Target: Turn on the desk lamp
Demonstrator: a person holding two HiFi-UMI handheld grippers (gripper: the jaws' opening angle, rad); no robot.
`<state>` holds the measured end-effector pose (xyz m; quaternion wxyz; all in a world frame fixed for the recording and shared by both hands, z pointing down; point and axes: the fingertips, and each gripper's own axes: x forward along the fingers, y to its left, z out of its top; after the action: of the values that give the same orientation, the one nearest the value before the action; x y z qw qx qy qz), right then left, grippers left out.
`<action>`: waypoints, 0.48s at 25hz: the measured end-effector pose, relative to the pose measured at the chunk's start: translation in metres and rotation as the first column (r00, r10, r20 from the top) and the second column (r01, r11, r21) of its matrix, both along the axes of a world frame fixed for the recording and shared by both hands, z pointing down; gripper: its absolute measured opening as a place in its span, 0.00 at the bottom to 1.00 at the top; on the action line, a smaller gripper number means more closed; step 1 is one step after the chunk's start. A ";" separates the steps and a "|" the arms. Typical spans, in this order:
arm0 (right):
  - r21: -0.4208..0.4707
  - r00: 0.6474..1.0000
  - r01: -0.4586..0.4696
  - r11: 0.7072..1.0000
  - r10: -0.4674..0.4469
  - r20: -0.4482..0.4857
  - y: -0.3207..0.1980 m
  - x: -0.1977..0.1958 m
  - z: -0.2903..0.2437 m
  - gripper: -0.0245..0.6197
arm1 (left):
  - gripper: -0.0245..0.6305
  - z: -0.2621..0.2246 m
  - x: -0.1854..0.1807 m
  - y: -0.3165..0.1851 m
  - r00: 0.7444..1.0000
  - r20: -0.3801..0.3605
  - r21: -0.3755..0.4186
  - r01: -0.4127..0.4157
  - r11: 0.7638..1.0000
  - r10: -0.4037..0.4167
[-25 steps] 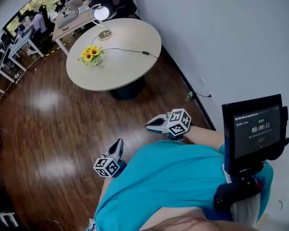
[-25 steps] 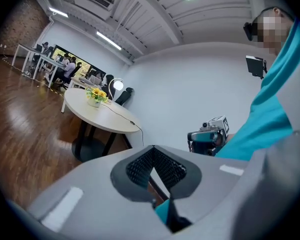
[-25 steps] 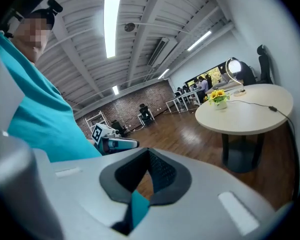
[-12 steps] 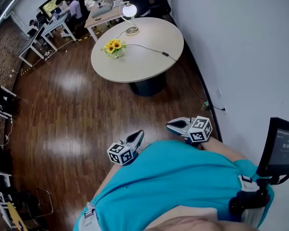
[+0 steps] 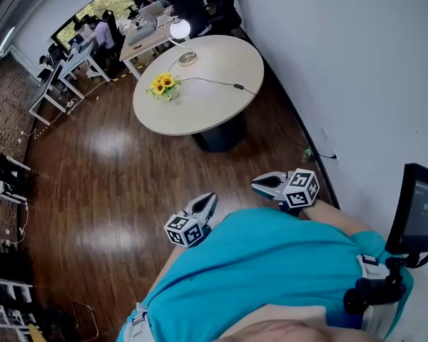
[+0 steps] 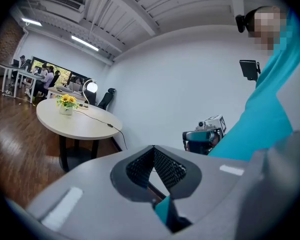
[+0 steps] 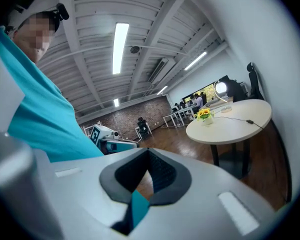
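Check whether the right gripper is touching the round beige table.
No, the right gripper is held close to the person's teal shirt, well apart from the round beige table.

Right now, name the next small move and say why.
Probably step toward the round table: the desk lamp stands at its far side, well beyond the left claw and right claw, both shut at the waist. Its head already looks lit, so check.

A pot of sunflowers [image 5: 162, 85] stands on the round tabletop [image 5: 203, 102] at upper centre. Desks [image 5: 145, 43] fill the upper left.
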<state>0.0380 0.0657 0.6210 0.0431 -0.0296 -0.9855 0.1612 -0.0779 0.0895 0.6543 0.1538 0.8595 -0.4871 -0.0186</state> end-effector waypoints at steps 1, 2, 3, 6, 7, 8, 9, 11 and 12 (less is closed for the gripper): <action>0.007 1.000 0.009 1.000 -0.009 -0.012 0.006 -0.010 0.002 0.04 | 0.07 0.005 -0.008 0.003 1.000 -0.011 0.002 -0.004 1.000 0.004; 0.014 0.999 0.020 1.000 -0.020 -0.032 0.013 -0.022 0.005 0.04 | 0.07 0.010 -0.017 0.006 1.000 -0.023 0.004 -0.009 1.000 0.009; 0.019 0.998 0.032 0.999 -0.030 -0.056 0.019 -0.033 0.010 0.04 | 0.07 0.015 -0.026 0.009 0.999 -0.037 0.004 -0.014 1.000 0.014; -0.002 0.994 0.039 0.999 -0.039 -0.106 0.023 -0.062 0.023 0.04 | 0.07 0.021 -0.058 0.011 0.996 -0.089 -0.007 -0.004 1.000 0.003; -0.016 0.994 0.032 0.999 -0.034 -0.106 0.022 -0.067 0.026 0.04 | 0.07 0.020 -0.066 0.011 0.995 -0.101 -0.009 0.003 1.000 -0.004; -0.029 0.995 0.024 0.999 -0.027 -0.101 0.021 -0.069 0.027 0.04 | 0.07 0.019 -0.071 0.012 0.994 -0.106 -0.010 0.006 1.000 -0.007; -0.040 0.995 0.015 0.999 -0.019 -0.093 0.021 -0.070 0.028 0.04 | 0.07 0.016 -0.073 0.014 0.994 -0.105 -0.010 0.005 1.000 -0.006; -0.054 0.997 0.003 0.999 -0.007 -0.082 0.019 -0.068 0.026 0.04 | 0.07 0.012 -0.070 0.015 0.995 -0.098 -0.007 -0.006 1.000 0.005; -0.060 0.997 -0.001 0.998 -0.004 -0.078 0.019 -0.067 0.024 0.04 | 0.07 0.010 -0.069 0.015 0.995 -0.095 -0.006 -0.010 1.000 0.009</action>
<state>-0.0289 0.0844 0.6454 0.0809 -0.0251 -0.9777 0.1919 -0.1470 0.1045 0.6643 0.1798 0.8594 -0.4752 -0.0570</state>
